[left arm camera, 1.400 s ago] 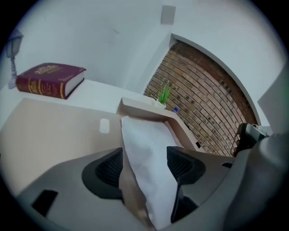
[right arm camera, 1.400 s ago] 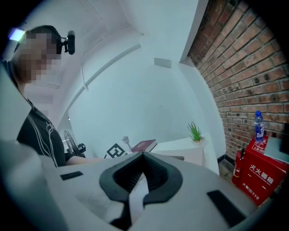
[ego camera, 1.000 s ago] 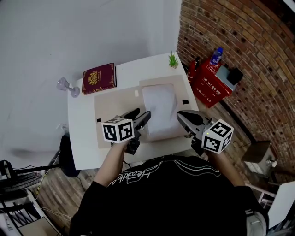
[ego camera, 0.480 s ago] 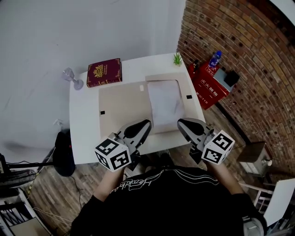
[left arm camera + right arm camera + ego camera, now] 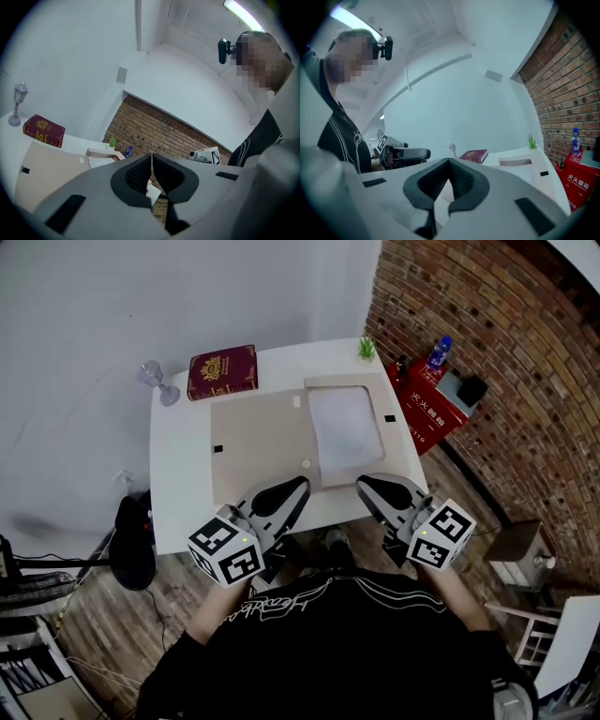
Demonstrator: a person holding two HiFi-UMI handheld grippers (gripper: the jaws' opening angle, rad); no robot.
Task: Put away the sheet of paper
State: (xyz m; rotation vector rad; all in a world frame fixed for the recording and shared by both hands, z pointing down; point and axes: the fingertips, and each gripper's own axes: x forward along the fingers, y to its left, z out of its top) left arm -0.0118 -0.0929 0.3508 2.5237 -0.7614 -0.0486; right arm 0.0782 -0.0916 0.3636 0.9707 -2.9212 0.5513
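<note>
On the desk (image 5: 178, 474), the sheet of paper (image 5: 345, 423) lies ahead of the clenched, empty left hand-held gripper (image 5: 298, 487) and right hand-held gripper (image 5: 362, 483); pinching it flat risks creasing.

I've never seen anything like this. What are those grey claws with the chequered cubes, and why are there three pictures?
No robot: a person holds a left gripper and a right gripper, each with two jaws. One picture comes from a head camera looking down; the other two from cameras riding on the grippers. On the white table lie a sheet of paper on a tan folder, a red book, a glass goblet and a small plant. Both grippers are shut, holding nothing.
</note>
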